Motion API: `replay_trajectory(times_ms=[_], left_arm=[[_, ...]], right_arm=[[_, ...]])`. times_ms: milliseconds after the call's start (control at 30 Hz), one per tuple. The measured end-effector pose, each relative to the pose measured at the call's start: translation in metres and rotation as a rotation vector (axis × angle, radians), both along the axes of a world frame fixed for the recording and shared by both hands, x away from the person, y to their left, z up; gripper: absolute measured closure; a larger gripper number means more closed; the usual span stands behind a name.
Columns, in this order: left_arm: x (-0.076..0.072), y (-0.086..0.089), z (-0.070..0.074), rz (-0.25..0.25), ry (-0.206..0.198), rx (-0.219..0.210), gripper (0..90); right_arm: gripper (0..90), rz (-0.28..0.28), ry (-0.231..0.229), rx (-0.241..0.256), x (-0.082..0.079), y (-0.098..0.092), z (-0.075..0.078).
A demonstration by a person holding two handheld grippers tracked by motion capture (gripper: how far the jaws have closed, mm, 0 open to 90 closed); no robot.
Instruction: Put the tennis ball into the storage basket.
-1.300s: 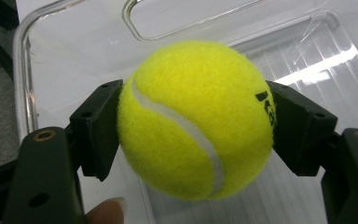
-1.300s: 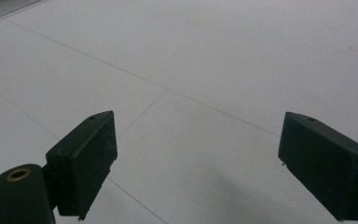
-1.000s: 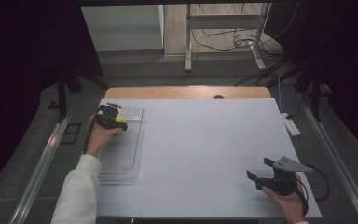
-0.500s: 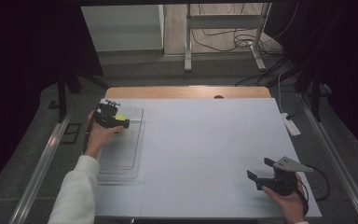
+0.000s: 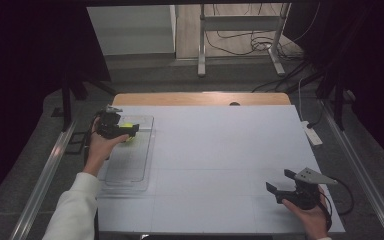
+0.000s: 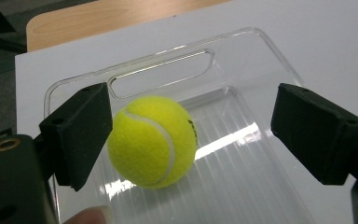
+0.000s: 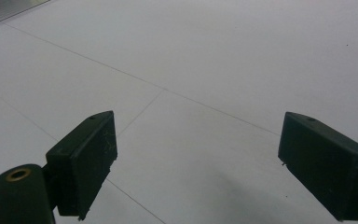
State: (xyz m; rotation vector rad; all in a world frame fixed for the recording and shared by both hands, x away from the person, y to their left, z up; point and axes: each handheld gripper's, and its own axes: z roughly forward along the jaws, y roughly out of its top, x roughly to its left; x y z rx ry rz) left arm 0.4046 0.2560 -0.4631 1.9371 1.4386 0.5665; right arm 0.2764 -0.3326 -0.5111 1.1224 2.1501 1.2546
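We note the left gripper (image 6: 191, 140) jaws wide apart, tennis ball (image 6: 151, 141) beside one jaw in the tray (image 6: 270, 56); right gripper (image 7: 196, 163) jaws wide, gripping nothing.

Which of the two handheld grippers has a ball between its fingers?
The left gripper: a yellow-green felt tennis ball sits between its open fingers, in the clear plastic tray. The right gripper is over bare white tabletop.

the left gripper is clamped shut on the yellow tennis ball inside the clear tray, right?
Not quite. In the left gripper view the left gripper is open: one jaw sits against the yellow tennis ball, the other stands well clear of it. The ball does lie inside the clear tray.
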Motion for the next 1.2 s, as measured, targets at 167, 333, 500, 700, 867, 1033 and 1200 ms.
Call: replay_trajectory(times_ms=[167,333,500,700,867,1033,1200], left_arm=[[-0.009,-0.001,0.004,-0.017,-0.028,-0.029,14.5],[-0.019,-0.004,0.006,-0.043,-0.049,-0.047,14.6],[-0.031,-0.008,0.009,-0.08,-0.07,-0.068,14.7],[-0.042,-0.01,0.012,-0.108,-0.092,-0.084,14.7],[-0.058,-0.014,0.015,-0.141,-0.118,-0.1,14.5],[-0.074,-0.018,0.015,-0.169,-0.13,-0.128,14.0],[-0.089,-0.024,0.013,-0.213,-0.142,-0.143,13.6]], right_arm=[[12.0,-0.007,-0.001,0.0,-0.001,-0.003,0.001],[12.0,-0.008,-0.003,-0.003,-0.002,-0.003,0.001],[12.0,-0.014,-0.002,-0.008,-0.004,-0.004,0.002],[11.9,-0.014,0.0,-0.013,-0.004,-0.003,0.001],[11.9,-0.013,-0.001,-0.015,-0.005,-0.003,0.001],[11.9,-0.016,-0.002,-0.014,-0.005,-0.004,0.002],[11.9,-0.02,-0.005,-0.015,-0.006,-0.004,0.002]])
